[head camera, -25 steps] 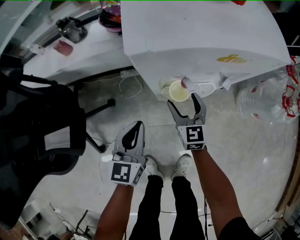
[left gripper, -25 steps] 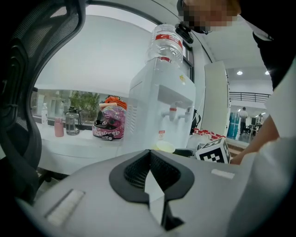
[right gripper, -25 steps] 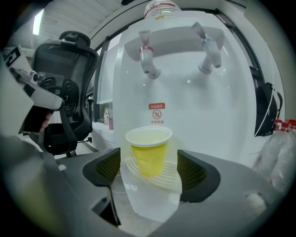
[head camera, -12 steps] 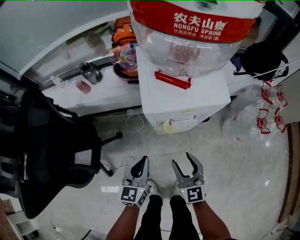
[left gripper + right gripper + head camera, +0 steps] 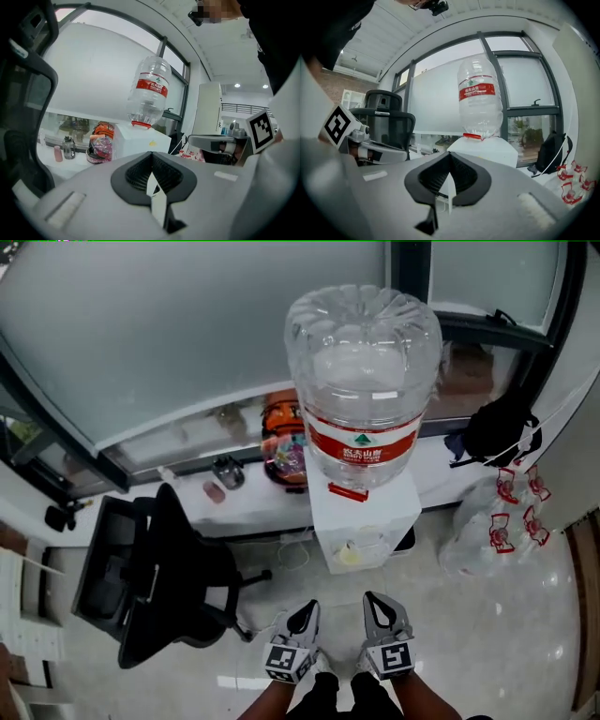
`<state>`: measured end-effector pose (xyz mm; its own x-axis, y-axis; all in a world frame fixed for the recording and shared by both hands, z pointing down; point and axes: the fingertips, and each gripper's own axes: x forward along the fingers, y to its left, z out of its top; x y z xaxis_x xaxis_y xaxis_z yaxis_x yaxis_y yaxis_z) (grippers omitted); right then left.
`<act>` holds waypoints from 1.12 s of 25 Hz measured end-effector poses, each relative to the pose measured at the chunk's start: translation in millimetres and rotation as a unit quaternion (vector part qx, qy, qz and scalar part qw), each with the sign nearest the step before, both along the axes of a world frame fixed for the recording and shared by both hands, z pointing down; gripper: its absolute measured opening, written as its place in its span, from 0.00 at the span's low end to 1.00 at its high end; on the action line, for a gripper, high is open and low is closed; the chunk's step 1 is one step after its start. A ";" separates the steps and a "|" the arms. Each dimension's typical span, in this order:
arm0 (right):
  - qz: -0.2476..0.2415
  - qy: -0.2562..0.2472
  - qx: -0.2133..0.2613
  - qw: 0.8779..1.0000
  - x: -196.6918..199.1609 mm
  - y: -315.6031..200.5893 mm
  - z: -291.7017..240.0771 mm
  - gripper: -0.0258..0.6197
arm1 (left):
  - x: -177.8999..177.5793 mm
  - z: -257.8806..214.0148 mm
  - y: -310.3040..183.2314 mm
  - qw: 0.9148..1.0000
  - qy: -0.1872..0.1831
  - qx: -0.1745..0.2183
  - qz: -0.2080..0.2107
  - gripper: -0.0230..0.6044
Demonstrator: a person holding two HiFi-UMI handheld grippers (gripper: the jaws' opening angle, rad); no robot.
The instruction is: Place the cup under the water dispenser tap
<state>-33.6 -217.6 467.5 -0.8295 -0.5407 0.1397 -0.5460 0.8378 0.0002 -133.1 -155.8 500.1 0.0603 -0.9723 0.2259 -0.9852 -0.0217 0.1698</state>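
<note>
The pale cup (image 5: pixel 349 556) stands in the recess of the white water dispenser (image 5: pixel 366 514), below its taps, with nothing holding it. A big clear bottle (image 5: pixel 364 371) with a red label sits upside down on top of the dispenser. Both grippers hang well back from it, at the bottom of the head view. My left gripper (image 5: pixel 310 607) is shut and empty. My right gripper (image 5: pixel 373 599) is shut too, with nothing between its jaws. In both gripper views the jaws meet at their tips, left gripper (image 5: pixel 151 153) and right gripper (image 5: pixel 450 153), and they hide the cup.
A black office chair (image 5: pixel 155 568) stands left of the dispenser. Behind it runs a white counter (image 5: pixel 248 502) under the window, with a small bottle (image 5: pixel 228 472) and an orange bag (image 5: pixel 284 442). Empty water jugs (image 5: pixel 497 521) and a black backpack (image 5: pixel 502 432) sit to the right.
Both grippers have drawn back and up from the dispenser. The right gripper's jaws went from wide open beside the cup to shut. The cup stayed in the dispenser's recess.
</note>
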 end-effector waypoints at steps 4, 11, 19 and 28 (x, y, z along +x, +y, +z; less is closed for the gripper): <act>-0.013 0.003 0.022 1.000 9.5 8.8 -38.9 0.04 | 2.8 -34.7 4.5 0.999 -0.027 0.008 0.017 0.06; -0.028 -0.011 0.066 0.997 18.5 3.6 -97.8 0.04 | 3.3 -89.2 -8.6 0.998 -0.045 0.033 0.014 0.06; -0.009 -0.038 0.106 0.994 28.1 -12.3 -128.7 0.04 | 21.8 -120.0 -18.0 0.994 -0.069 0.079 0.040 0.06; -0.005 -0.039 0.114 0.993 26.6 -4.2 -131.9 0.04 | 21.3 -130.0 -17.5 0.993 -0.068 0.089 0.036 0.06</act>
<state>-7.0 -221.8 335.6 -0.8390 -0.5419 -0.0500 -0.5428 0.8267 0.1484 -111.8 -173.3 370.1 0.1124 -0.9918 0.0608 -0.9936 -0.1113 0.0215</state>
